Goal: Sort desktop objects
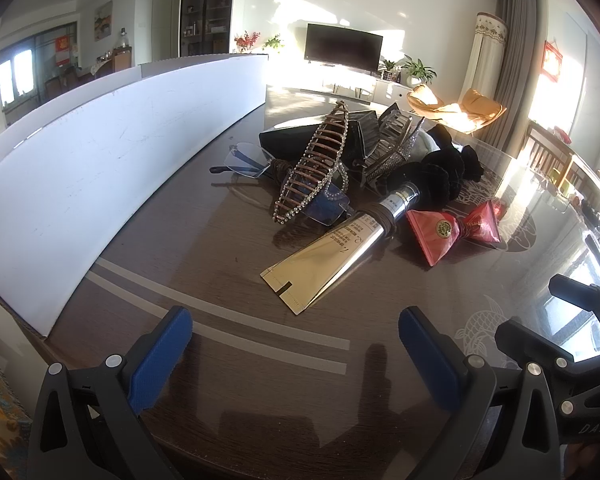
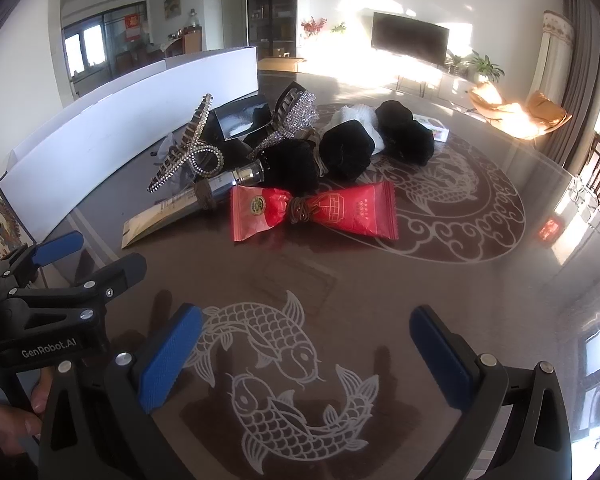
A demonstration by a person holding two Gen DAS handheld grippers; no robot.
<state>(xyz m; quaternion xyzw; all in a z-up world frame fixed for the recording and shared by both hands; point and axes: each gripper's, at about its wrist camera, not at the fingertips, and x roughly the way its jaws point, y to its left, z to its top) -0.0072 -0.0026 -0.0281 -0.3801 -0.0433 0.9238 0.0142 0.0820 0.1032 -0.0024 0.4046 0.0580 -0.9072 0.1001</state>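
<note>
A pile of small objects lies on the dark table (image 1: pixel 220 360). A gold tube (image 1: pixel 332 246) lies nearest, also in the right wrist view (image 2: pixel 172 212). A red wrapped packet (image 1: pixel 448 232) (image 2: pixel 316 210) lies beside it. A rhinestone hair claw (image 1: pixel 312 168) (image 2: pixel 188 152), a silver hair claw (image 1: pixel 392 140) (image 2: pixel 292 116), glasses (image 1: pixel 244 164) and black scrunchies (image 1: pixel 440 176) (image 2: pixel 348 152) are heaped behind. My left gripper (image 1: pixel 296 344) is open and empty, short of the tube. My right gripper (image 2: pixel 306 356) is open and empty, short of the packet.
A long white open box (image 1: pixel 100 184) (image 2: pixel 112 128) stands along the left of the pile. A small white box (image 2: pixel 432 124) lies behind the scrunchies. The table has fish patterns (image 2: pixel 284 380). The left gripper's body shows in the right wrist view (image 2: pixel 60 300).
</note>
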